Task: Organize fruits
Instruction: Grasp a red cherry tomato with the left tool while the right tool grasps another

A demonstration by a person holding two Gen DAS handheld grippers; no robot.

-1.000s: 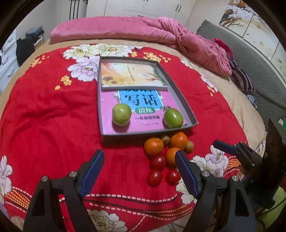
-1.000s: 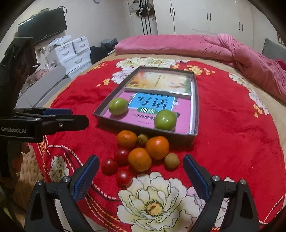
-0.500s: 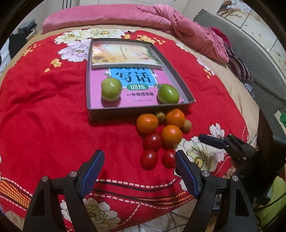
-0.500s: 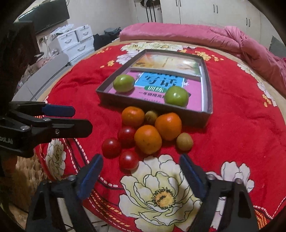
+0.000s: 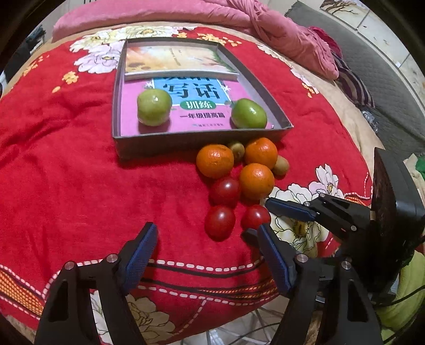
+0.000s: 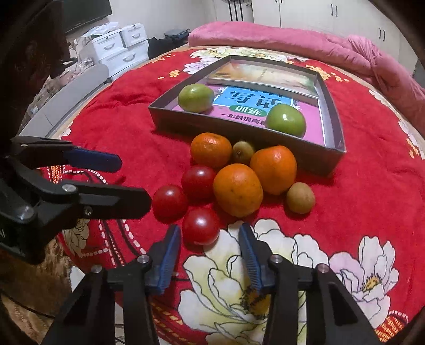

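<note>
A grey tray [image 5: 148,146] [image 6: 186,124] with books holds two green apples [image 5: 153,106] [image 5: 249,113]. In front of it lie three oranges [image 6: 237,189], three red tomatoes [image 6: 201,225] and two small kiwis [image 6: 300,197]. My right gripper [image 6: 209,236] is open, its fingers just short of the nearest tomato, partly narrowed. My left gripper [image 5: 207,238] is open and empty, just short of another tomato [image 5: 220,221]. The right gripper also shows in the left wrist view [image 5: 276,217].
The fruit lies on a red flowered blanket [image 5: 66,172] on a round bed. A pink quilt [image 5: 239,18] is heaped at the far side. White drawers [image 6: 119,50] stand beyond the bed edge at left.
Both grippers have moved forward and down toward the fruit pile. The right gripper's fingers have narrowed around the nearest tomato's width.
</note>
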